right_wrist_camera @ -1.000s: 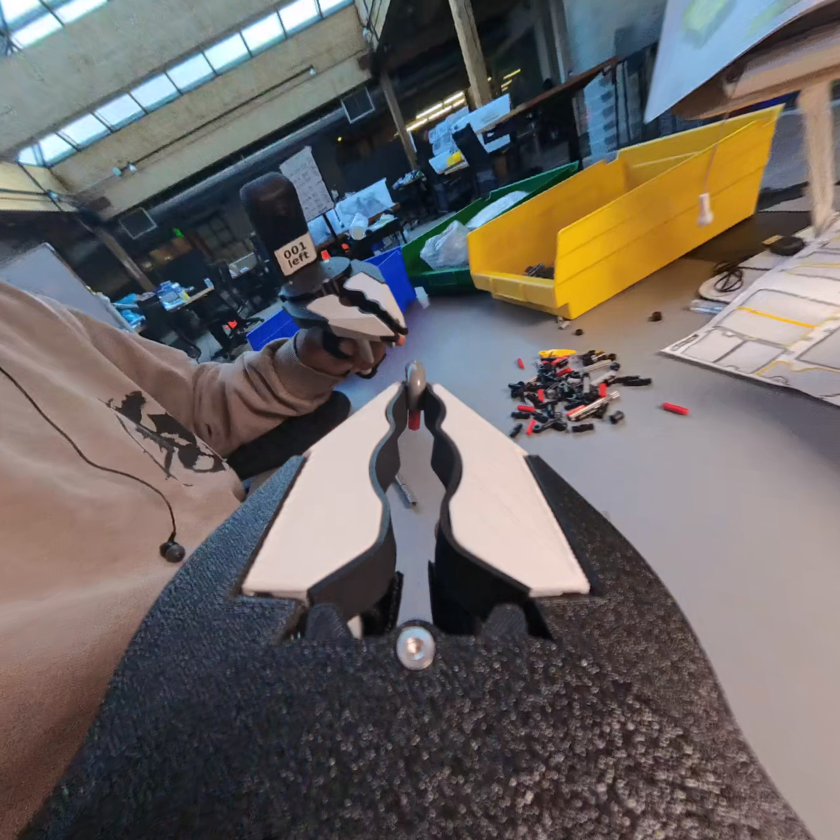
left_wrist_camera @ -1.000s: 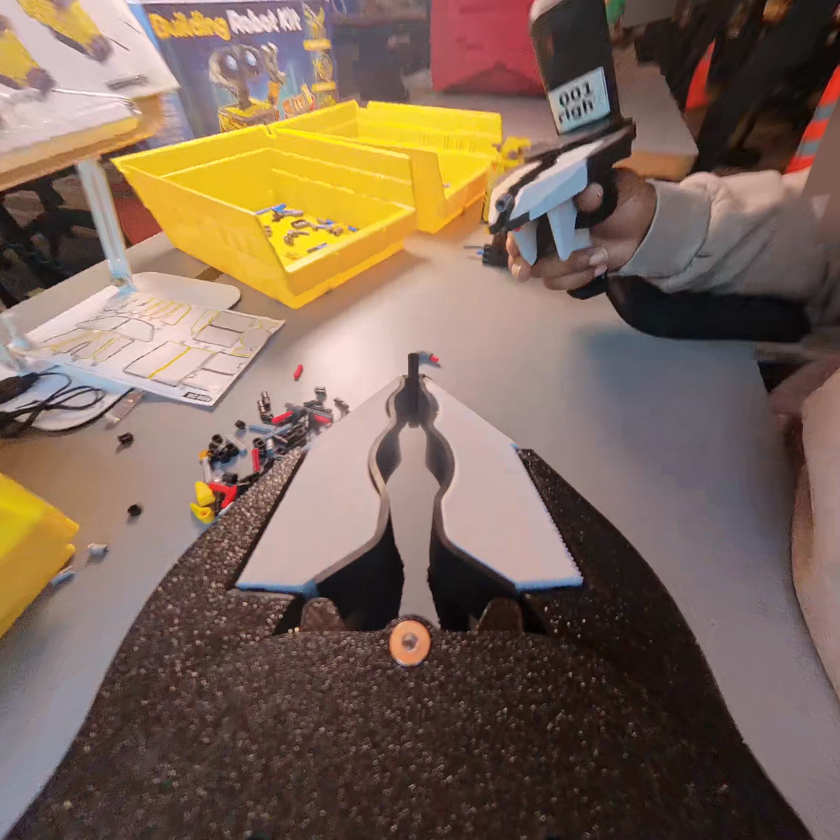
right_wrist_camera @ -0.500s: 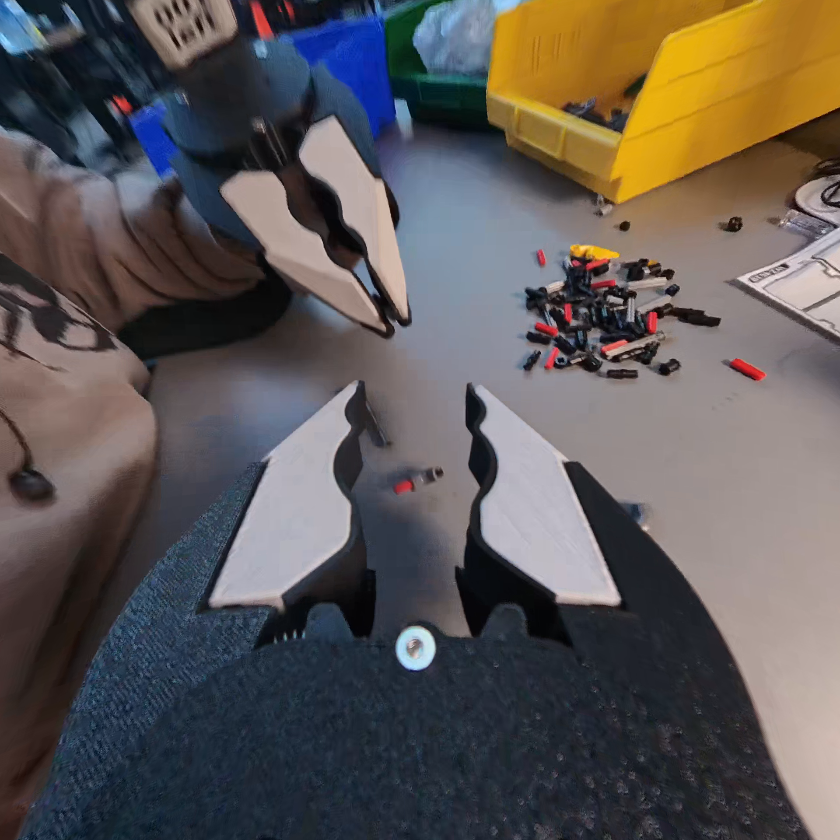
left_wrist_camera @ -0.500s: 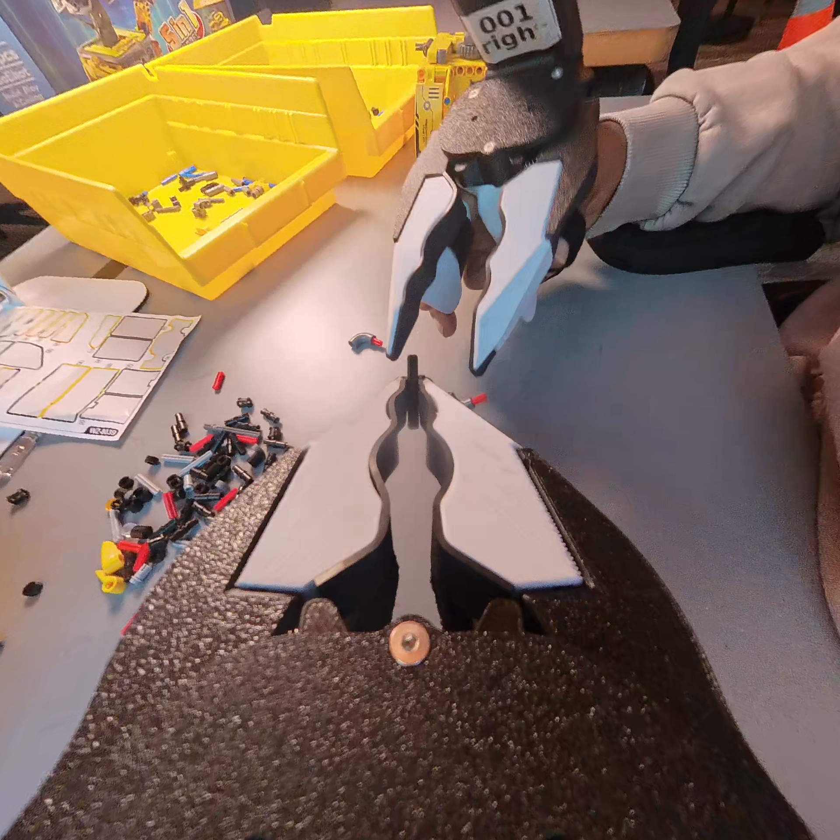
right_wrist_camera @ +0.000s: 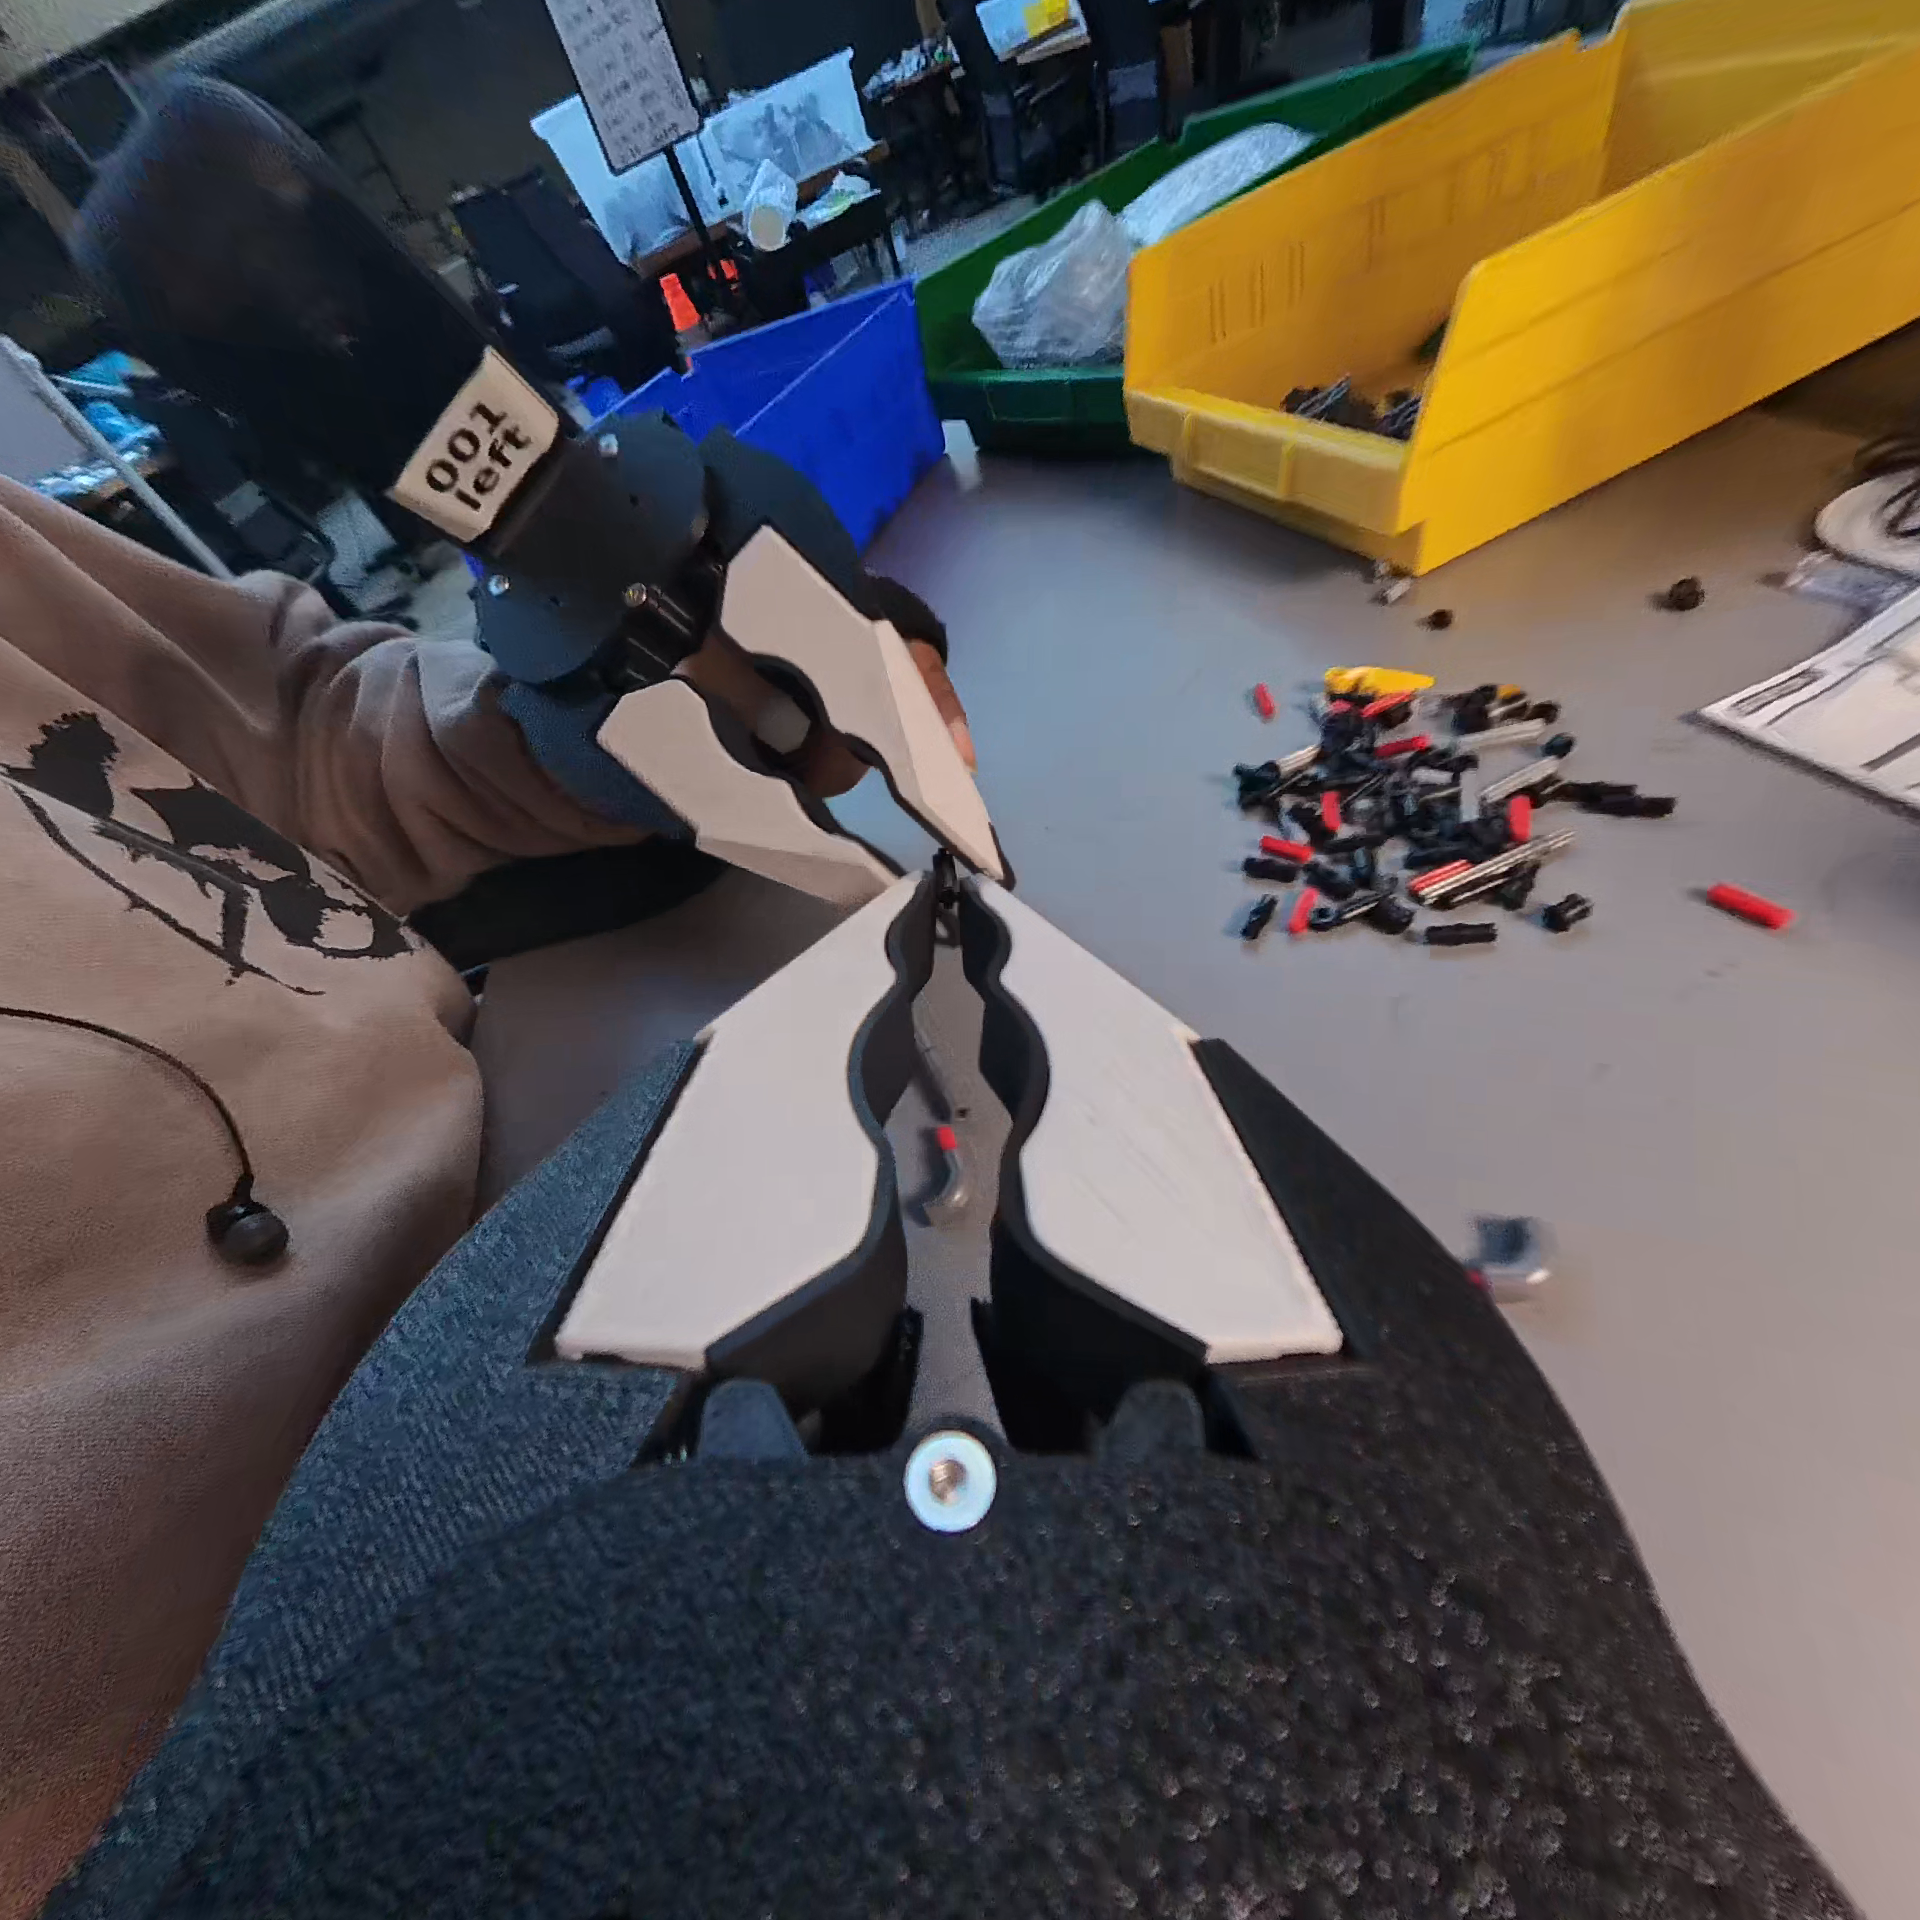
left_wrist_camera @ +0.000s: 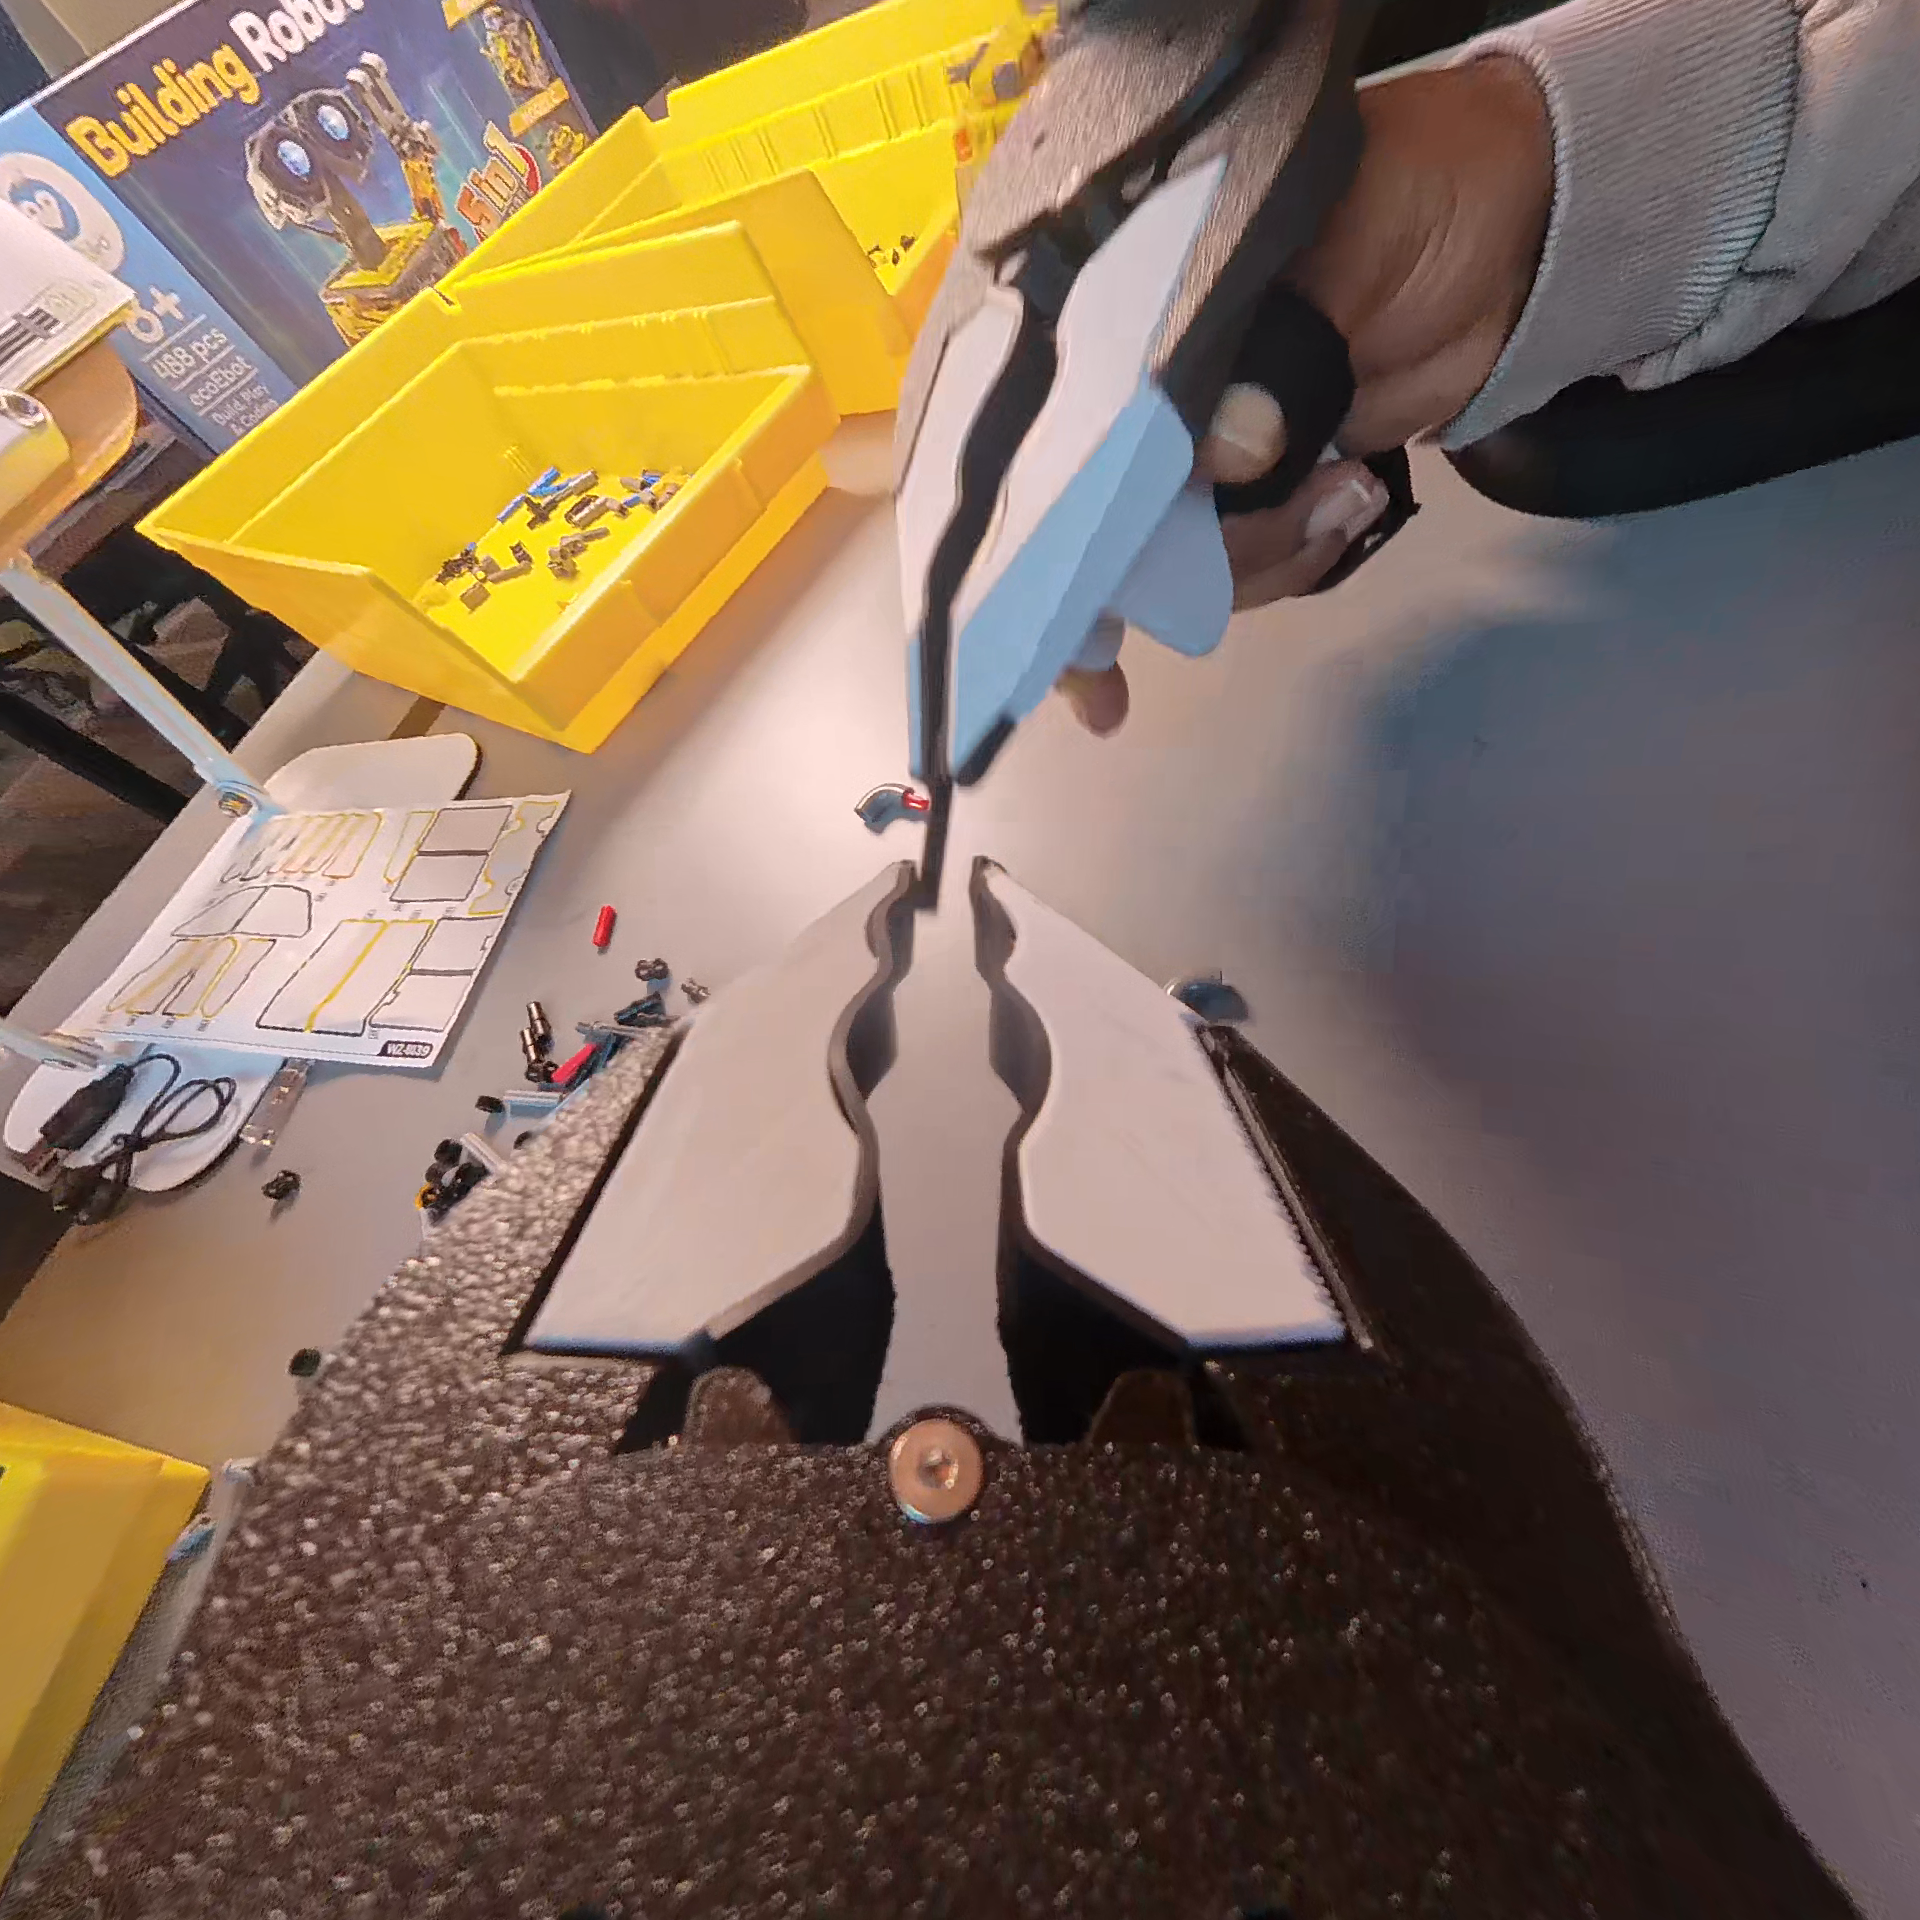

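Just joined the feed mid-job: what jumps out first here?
Centre frame, the right gripper is shut on a thin black pin, its end between the left gripper's parted fingers. A pile of small black and red parts lies on the grey table, yellow bins behind.

Lettering shows on four things around the loose heap of small black and red plastic parts [left_wrist_camera: 582, 1049] [right_wrist_camera: 1434, 821].

Far beyond the heap stands an upright dark-blue cardboard box [left_wrist_camera: 312, 177] with big yellow title lettering, small white print and numerals at its left edge, and a round white logo. Just left of the heap in the left wrist view lies a flat white printed paper sheet [left_wrist_camera: 332, 935] [right_wrist_camera: 1839, 717] with a small black code mark at its near corner. Left of the heap in the right wrist view, a white rectangular tag [right_wrist_camera: 476, 447] with black numerals and a word sits on the left gripper [right_wrist_camera: 948, 868], on its black handle. Far behind, a white sign board on a pole [right_wrist_camera: 620, 78] bears lines too small to read.
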Tool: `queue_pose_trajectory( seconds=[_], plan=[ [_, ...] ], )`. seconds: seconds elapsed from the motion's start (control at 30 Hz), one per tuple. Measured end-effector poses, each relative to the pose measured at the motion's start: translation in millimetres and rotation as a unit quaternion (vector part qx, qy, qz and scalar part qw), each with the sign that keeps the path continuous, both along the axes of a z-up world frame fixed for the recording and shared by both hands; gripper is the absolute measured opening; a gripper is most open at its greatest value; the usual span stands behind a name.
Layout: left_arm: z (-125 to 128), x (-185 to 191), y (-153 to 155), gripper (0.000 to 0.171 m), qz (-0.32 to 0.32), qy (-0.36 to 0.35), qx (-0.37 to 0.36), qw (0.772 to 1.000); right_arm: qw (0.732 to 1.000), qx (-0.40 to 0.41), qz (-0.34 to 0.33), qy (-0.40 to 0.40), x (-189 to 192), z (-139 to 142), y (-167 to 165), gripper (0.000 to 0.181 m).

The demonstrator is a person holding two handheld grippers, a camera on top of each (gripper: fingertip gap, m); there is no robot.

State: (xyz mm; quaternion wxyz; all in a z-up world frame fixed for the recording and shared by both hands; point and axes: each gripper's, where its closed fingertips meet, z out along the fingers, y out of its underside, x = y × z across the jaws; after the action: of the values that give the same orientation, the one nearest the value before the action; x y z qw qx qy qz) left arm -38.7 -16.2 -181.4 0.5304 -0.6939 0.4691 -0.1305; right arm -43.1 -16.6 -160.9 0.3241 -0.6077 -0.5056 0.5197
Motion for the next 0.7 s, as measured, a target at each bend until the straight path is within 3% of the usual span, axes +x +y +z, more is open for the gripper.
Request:
queue_pose_trajectory(
  seconds=[0.1, 0.17, 0.2, 0.3, 0.4, 0.47, 0.57, 0.63, 0.7],
  plan=[
    [-6.8, -6.9, -1.7, 0.02, -0.006, -0.029, -0.064, 0.998, 0.991, 0.077, -0.103, 0.033, 35.8, 55.6, 56.3, 0.002],
    [-20.1, -7.2, -7.9, 0.021, -0.02, -0.032, -0.115, 0.993, 0.958, 0.17, -0.231, 0.006, 88.1, 92.0, 119.0, 0.002],
    [-28.0, -6.1, -11.2, 0.022, -0.027, -0.027, -0.139, 0.99, 0.928, 0.22, -0.298, -0.034, 121.2, 103.5, 152.8, 0.002],
    [-48.5, 1.5, -20.7, 0.024, -0.048, 0.005, -0.185, 0.981, 0.833, 0.285, -0.449, -0.152, 221.8, 116.0, 238.7, 0.002],
    [-63.0, 8.1, -27.5, 0.024, -0.06, 0.042, -0.202, 0.977, 0.779, 0.278, -0.51, -0.236, 293.6, 94.8, 296.2, 0.003],
    [-70.4, 11.1, -31.2, 0.024, -0.067, 0.065, -0.203, 0.975, 0.758, 0.269, -0.525, -0.277, 325.5, 71.3, 322.2, 0.003],
    [-74.5, 14.1, -33.5, 0.024, -0.074, 0.088, -0.191, 0.975, 0.745, 0.256, -0.539, -0.299, 351.3, 46.4, 341.5, 0.023],
    [-75.1, 15.8, -33.3, 0.022, -0.075, 0.09, -0.189, 0.975, 0.756, 0.255, -0.536, -0.274, 342.8, 52.5, 335.7, 0.038],
    [-75.5, 16.6, -33.1, 0.016, -0.078, 0.092, -0.19, 0.974, 0.762, 0.296, -0.521, -0.244, 319.0, 76.8, 315.9, 0.04]
  ],
)
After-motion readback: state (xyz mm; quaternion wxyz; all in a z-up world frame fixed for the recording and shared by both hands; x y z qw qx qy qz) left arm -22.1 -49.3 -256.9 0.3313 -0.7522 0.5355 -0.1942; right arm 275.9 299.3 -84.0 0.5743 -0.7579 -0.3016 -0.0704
